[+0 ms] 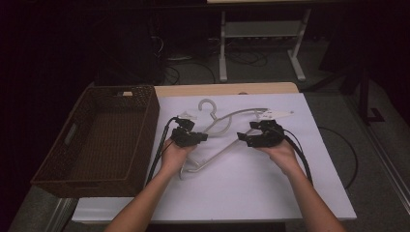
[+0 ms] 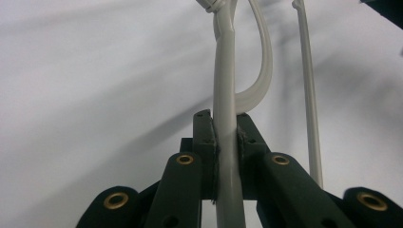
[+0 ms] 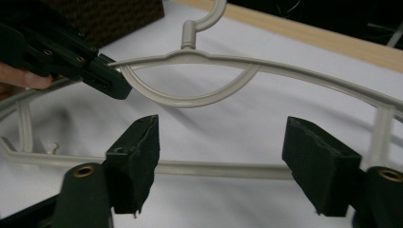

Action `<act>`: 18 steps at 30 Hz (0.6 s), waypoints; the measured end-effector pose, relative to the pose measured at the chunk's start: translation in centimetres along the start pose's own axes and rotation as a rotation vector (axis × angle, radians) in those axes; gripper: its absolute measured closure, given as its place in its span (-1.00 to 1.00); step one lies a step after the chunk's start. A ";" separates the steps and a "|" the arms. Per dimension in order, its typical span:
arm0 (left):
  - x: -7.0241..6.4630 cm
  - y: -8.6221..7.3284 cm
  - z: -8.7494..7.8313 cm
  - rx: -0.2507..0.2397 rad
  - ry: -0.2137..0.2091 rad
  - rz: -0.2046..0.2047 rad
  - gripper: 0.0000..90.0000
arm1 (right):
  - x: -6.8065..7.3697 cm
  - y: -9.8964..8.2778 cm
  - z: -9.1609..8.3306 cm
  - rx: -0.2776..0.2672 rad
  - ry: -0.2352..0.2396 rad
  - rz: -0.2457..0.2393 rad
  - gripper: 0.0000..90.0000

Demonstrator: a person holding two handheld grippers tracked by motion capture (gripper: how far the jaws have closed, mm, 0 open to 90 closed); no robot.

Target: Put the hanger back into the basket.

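The left gripper (image 1: 189,137) held the white hanger (image 1: 227,126), its jaws pressed tight on the upper bar (image 2: 225,95) of the hanger. The right gripper (image 1: 261,135) stood with its jaws wide apart; the pads (image 3: 138,156) pressed on nothing, and the lower bar (image 3: 218,168) of the hanger was seen beyond them. The hanger was over the white cloth (image 1: 241,188), near the middle of the table, its hook (image 1: 208,105) pointing away from the person. Further left sat the brown woven basket (image 1: 145,145), just beside the cloth.
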State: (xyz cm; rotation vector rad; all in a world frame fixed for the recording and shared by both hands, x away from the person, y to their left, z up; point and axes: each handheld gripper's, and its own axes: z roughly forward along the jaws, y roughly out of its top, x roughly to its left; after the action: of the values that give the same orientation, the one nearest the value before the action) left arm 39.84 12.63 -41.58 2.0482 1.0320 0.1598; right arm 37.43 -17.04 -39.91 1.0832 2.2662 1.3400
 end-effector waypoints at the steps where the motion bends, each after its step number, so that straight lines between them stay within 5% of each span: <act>1: 0.0 0.1 -0.2 0.001 0.002 0.004 0.84 | 0.0 0.0 -0.5 -0.012 -0.002 0.012 -0.43; 8: -0.3 0.7 -1.5 -0.026 0.004 -0.010 0.84 | 0.4 -0.4 -2.9 -0.044 -0.033 -0.002 -0.63; 18: -0.9 1.7 -3.6 -0.035 0.008 0.011 0.83 | 1.6 -1.8 -5.3 -0.080 -0.011 -0.012 -0.72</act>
State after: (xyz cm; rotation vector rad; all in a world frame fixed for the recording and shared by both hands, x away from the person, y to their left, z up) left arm 38.68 13.61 -37.79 2.0237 1.0164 0.1900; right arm 32.48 -19.69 -38.46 1.0464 2.1885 1.4038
